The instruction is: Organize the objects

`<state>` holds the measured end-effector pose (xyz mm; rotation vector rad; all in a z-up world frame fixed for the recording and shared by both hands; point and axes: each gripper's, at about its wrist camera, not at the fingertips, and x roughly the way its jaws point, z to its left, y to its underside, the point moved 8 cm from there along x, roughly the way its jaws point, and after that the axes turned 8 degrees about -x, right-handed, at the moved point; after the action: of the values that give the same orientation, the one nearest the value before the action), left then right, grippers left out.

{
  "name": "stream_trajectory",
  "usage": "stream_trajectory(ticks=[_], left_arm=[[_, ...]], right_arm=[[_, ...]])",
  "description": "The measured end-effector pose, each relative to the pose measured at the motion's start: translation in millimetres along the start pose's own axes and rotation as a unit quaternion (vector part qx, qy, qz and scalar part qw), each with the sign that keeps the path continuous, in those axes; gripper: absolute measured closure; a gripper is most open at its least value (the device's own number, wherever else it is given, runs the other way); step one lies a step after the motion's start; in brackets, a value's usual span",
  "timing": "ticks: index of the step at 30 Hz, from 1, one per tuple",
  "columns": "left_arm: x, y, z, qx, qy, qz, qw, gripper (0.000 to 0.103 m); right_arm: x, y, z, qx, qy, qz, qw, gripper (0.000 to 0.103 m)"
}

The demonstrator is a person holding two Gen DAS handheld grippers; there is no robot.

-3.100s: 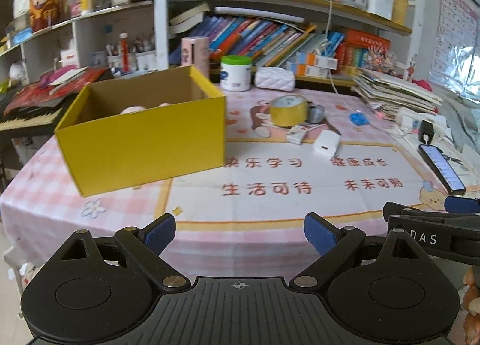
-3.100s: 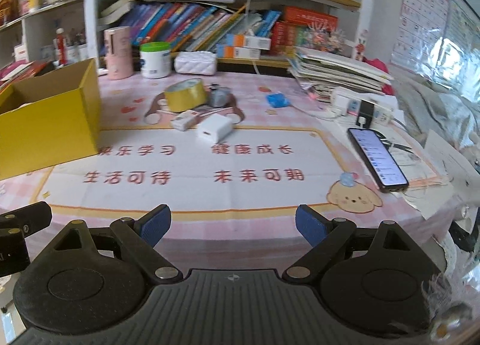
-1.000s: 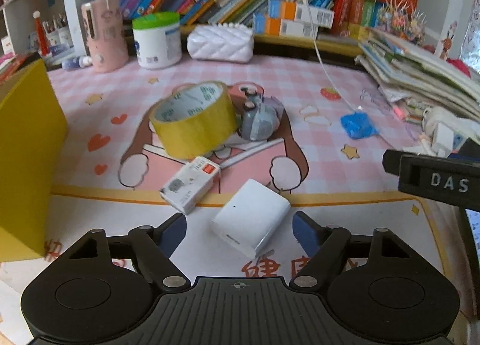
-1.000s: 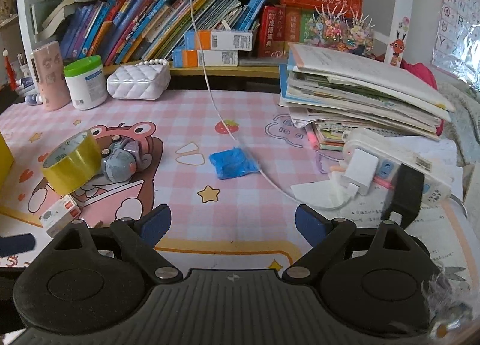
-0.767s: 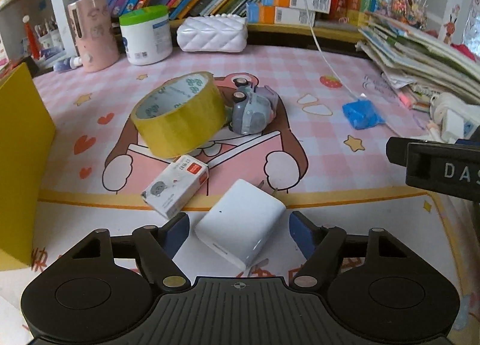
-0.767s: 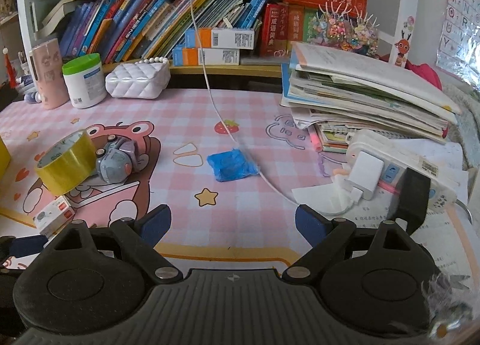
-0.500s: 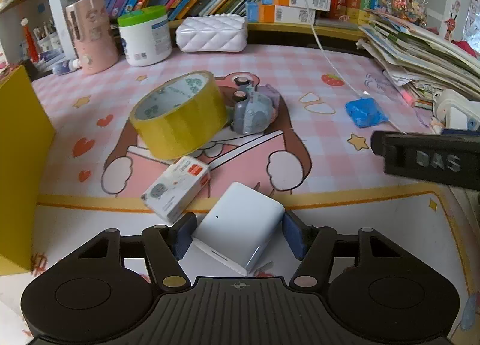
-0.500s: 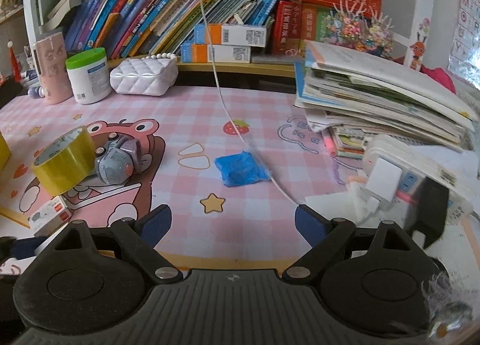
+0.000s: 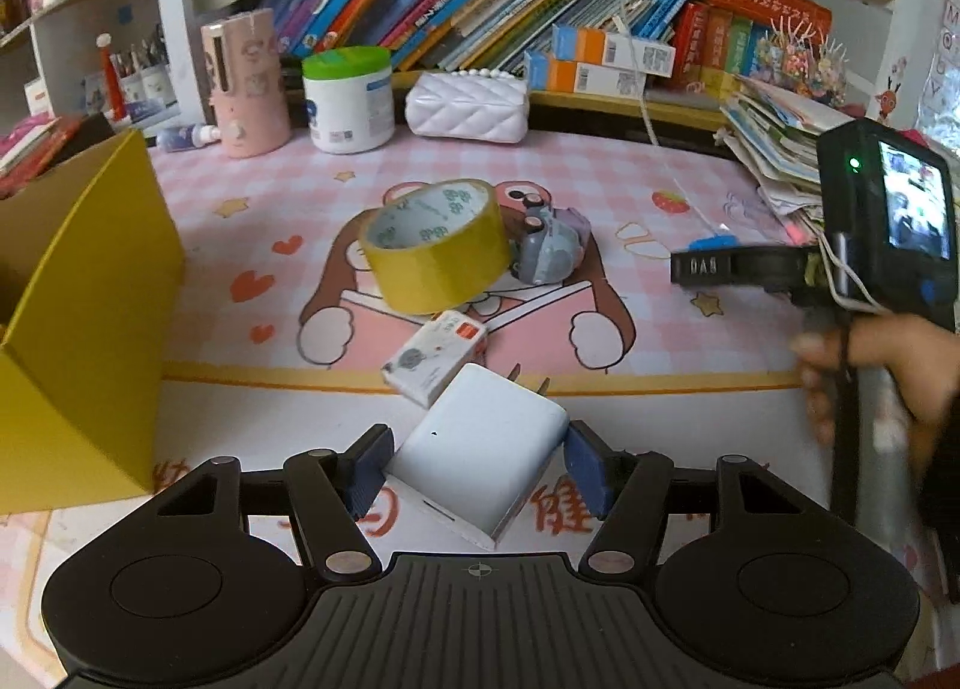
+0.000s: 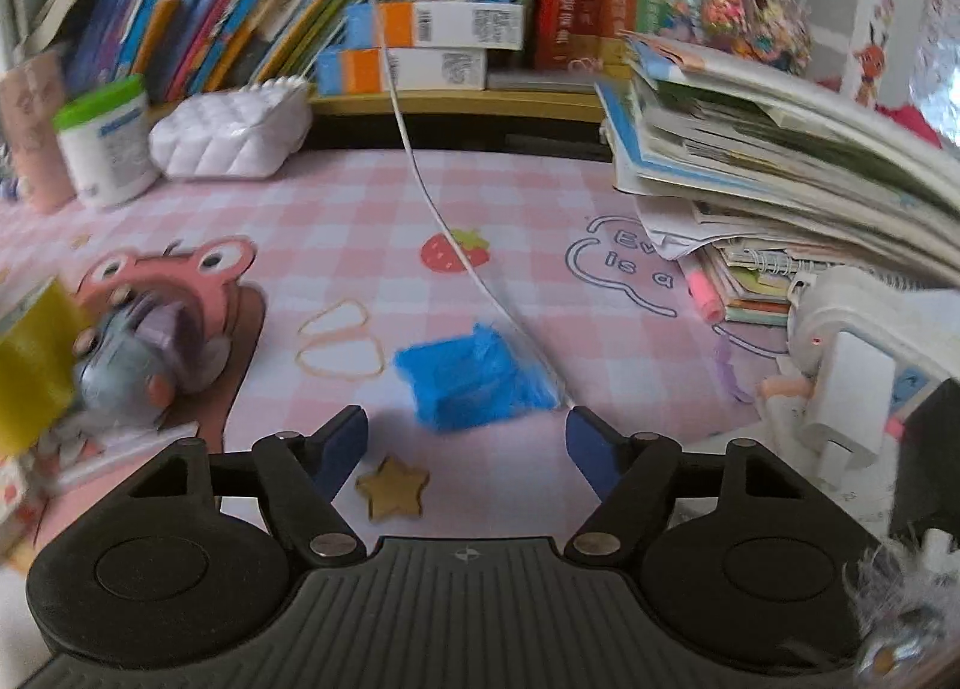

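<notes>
My left gripper (image 9: 477, 470) is shut on a white charger block (image 9: 480, 458), its blue pads touching both sides; the block rests on the table mat. Just beyond lie a small white box (image 9: 435, 358), a yellow tape roll (image 9: 438, 245) and a grey toy (image 9: 549, 251). A yellow cardboard box (image 9: 84, 323) stands at the left. My right gripper (image 10: 468, 449) is open, with a blue packet (image 10: 474, 380) lying just ahead between its fingers. The right gripper also shows in the left wrist view (image 9: 744, 267), at the right.
A white cable (image 10: 456, 245) runs down past the blue packet. A stack of books and papers (image 10: 780, 149) and a power strip with a plugged charger (image 10: 852, 383) sit at the right. A white quilted pouch (image 9: 468, 104), a green-lidded jar (image 9: 348, 98) and a pink cup (image 9: 243, 83) stand at the back.
My left gripper has closed from open onto the white charger block. My right gripper has moved forward to the blue packet, which now lies between its open fingers.
</notes>
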<state>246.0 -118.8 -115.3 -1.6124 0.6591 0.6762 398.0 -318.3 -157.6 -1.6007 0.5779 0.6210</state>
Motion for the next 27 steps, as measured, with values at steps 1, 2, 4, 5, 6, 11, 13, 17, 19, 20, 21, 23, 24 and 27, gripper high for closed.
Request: stream_trajectory(ticks=[1, 2, 4, 5, 6, 11, 13, 17, 19, 20, 21, 23, 24, 27], left_arm=[[-2, 1, 2, 0.0, -0.003, 0.0, 1.0, 0.041], [-3, 1, 5, -0.001, -0.007, 0.0, 1.0, 0.041], [-5, 2, 10, -0.007, -0.013, 0.001, 0.9999, 0.041], [-6, 3, 13, -0.01, -0.016, 0.001, 0.9998, 0.041], [-7, 4, 16, -0.013, -0.019, 0.0, 0.9997, 0.041], [-13, 6, 25, -0.028, -0.026, -0.004, 0.9993, 0.041], [-15, 6, 27, -0.033, -0.026, -0.008, 0.9991, 0.041], [-19, 5, 34, -0.045, -0.026, -0.016, 0.9985, 0.041], [-22, 5, 37, -0.051, -0.025, -0.019, 0.9982, 0.041], [-24, 5, 39, -0.053, -0.024, -0.022, 0.998, 0.041], [-26, 5, 41, -0.056, -0.022, -0.026, 0.9979, 0.041], [-30, 4, 44, -0.059, -0.016, -0.032, 0.9976, 0.041], [-33, 4, 46, -0.06, -0.013, -0.036, 0.9975, 0.041], [-42, 3, 52, -0.06, -0.003, -0.046, 0.9971, 0.041]], right_arm=[[4, -2, -1, 0.006, -0.001, -0.001, 1.0, 0.031], [6, -4, -3, 0.009, 0.0, -0.004, 1.0, 0.031], [11, -8, -4, 0.009, 0.002, -0.009, 1.0, 0.032], [12, -9, -4, 0.008, 0.002, -0.011, 1.0, 0.037], [13, -10, -4, 0.005, 0.003, -0.014, 1.0, 0.043], [7, -9, 0, -0.006, -0.002, -0.014, 1.0, 0.058], [2, -9, 2, -0.008, -0.001, -0.011, 1.0, 0.059], [-19, -6, 10, -0.004, -0.007, -0.013, 1.0, 0.059], [-33, -3, 17, -0.001, -0.01, -0.007, 1.0, 0.059], [-40, 0, 20, 0.001, -0.013, -0.002, 1.0, 0.059], [-48, 2, 24, 0.005, -0.018, 0.002, 1.0, 0.059], [-64, 6, 34, 0.011, -0.03, 0.006, 0.999, 0.059], [-73, 8, 40, 0.013, -0.037, 0.007, 0.999, 0.059], [-99, 13, 59, 0.009, -0.054, 0.005, 0.998, 0.059]])
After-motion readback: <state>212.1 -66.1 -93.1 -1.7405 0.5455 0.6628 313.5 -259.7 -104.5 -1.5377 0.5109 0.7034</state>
